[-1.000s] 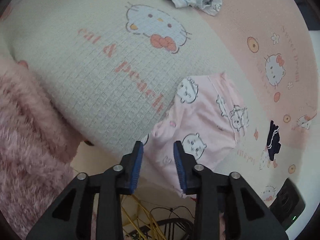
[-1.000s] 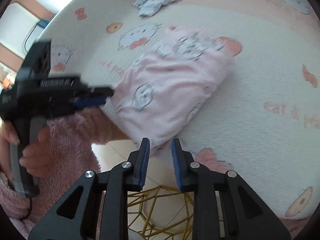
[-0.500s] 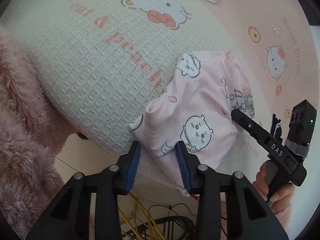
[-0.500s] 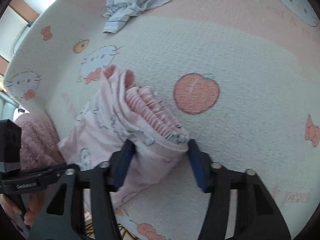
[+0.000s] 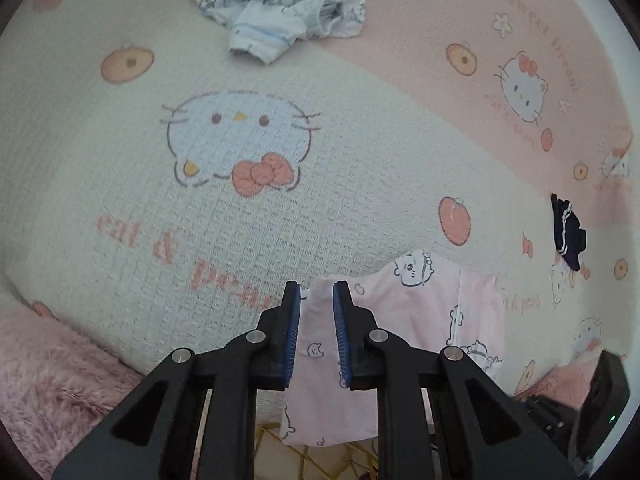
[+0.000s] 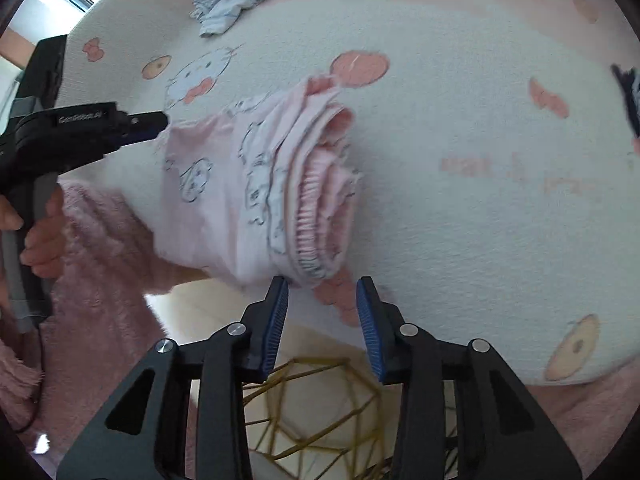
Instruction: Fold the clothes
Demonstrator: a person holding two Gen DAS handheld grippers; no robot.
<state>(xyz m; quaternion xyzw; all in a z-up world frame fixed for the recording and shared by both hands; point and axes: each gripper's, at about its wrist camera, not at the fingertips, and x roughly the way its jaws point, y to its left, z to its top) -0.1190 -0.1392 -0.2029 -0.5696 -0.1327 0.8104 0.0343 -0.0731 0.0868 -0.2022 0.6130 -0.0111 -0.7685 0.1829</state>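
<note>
- Pinching the pink garment corner, my left gripper is nearly closed on cloth, lower centre.
- My right gripper gapes empty below the ribbed waistband.
- Soft, light, floppy; I'd grab that thick waistband edge.

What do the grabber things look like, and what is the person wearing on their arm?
Each grabber is black plastic with two fingers, silver round bolts and ribbed blue pads. The left gripper has a grey pistol handle, white lettering on its side and a thin black cable below. The right gripper looks the same up close. The person's hand comes out of a fluffy pink sleeve.
</note>
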